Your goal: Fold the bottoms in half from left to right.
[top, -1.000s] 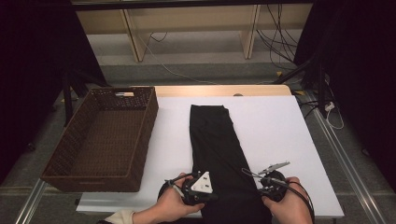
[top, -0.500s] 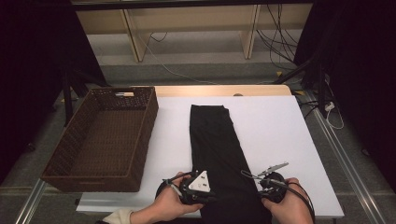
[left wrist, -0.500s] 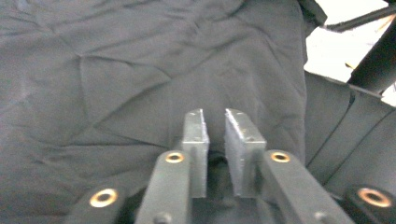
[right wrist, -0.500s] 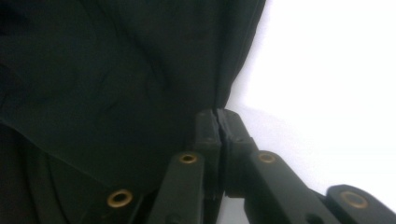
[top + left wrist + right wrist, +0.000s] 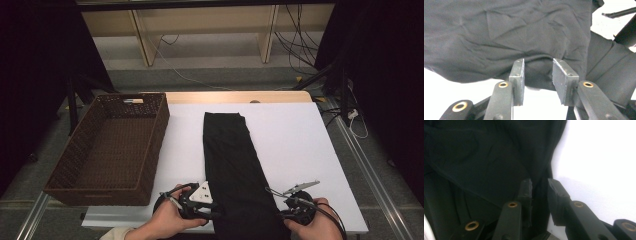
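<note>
Both sets of jaws have just been opening, letting go of the black cloth (image 5: 232, 165) at its near end.
I see my left gripper (image 5: 537, 77) and right gripper (image 5: 539, 192) now standing narrowly apart, pads clear of the fabric edge between them, so I judge this fold released. Soft, creased and matte, folded into 1 long strip, it lies on the smooth white table (image 5: 300, 145) beside the stiff woven basket (image 5: 155, 145).

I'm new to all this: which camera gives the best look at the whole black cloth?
The high view: the black cloth lies there full length, a folded strip on the white table. The left gripper view shows a wrinkled edge beyond its jaws; the right gripper view a dark fold.
</note>
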`<state>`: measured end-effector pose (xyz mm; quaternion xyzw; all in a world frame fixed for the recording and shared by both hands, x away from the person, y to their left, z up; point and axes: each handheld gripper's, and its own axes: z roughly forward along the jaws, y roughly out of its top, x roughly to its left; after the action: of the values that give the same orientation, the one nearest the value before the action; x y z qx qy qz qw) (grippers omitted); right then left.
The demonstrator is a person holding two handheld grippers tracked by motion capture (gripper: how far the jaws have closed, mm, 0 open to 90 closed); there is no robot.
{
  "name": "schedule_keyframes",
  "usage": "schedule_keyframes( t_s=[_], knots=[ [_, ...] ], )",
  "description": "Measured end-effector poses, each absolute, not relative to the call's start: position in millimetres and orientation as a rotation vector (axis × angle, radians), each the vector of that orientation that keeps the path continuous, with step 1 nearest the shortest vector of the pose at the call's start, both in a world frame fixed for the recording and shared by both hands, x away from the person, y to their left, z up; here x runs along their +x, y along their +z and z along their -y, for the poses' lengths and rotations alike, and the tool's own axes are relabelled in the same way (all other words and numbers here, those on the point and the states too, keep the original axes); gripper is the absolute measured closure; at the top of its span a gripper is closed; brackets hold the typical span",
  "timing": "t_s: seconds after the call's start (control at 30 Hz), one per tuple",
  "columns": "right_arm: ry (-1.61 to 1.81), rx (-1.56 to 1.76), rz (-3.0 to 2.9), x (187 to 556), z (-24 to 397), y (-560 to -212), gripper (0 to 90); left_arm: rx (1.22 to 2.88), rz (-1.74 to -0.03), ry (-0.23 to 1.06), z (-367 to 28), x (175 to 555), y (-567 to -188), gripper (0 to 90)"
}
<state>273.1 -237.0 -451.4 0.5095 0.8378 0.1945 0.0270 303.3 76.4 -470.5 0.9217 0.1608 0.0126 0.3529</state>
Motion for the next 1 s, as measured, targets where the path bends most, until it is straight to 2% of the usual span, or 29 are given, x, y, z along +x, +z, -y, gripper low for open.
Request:
schedule_keyframes(
  t_s=[0.37, 0.43, 0.47, 0.53, 0.63, 0.7, 0.8, 1.0],
  knots=[
    [0.581, 1.541, -2.619, 272, 228, -457, 75.3, 2.421, -0.370, 0.011, -64, 300, -480, 64.8],
    [0.571, 1.513, -2.635, 272, 223, -460, 78.3, 2.424, -0.360, 0.033, -63, 299, -481, 67.6],
    [0.556, 1.496, -2.622, 271, 221, -459, 87.1, 2.433, -0.348, 0.063, -62, 298, -481, 69.3],
    [0.555, 1.493, -2.625, 271, 221, -459, 88.5, 2.435, -0.344, 0.076, -61, 296, -481, 71.3],
    [0.557, 1.524, -2.628, 270, 223, -454, 89.3, 2.437, -0.343, 0.086, -60, 294, -481, 83.1],
    [0.571, 1.519, -2.617, 270, 224, -451, 89.3, 2.434, -0.345, 0.093, -58, 293, -481, 84.8],
    [0.585, 1.514, -2.585, 270, 229, -440, 89.2, 2.426, -0.351, 0.081, -58, 294, -481, 84.7],
    [0.450, 1.510, -2.587, 273, 233, -451, 88.1, 2.421, -0.337, 0.083, -57, 295, -481, 80.3]
  ],
)
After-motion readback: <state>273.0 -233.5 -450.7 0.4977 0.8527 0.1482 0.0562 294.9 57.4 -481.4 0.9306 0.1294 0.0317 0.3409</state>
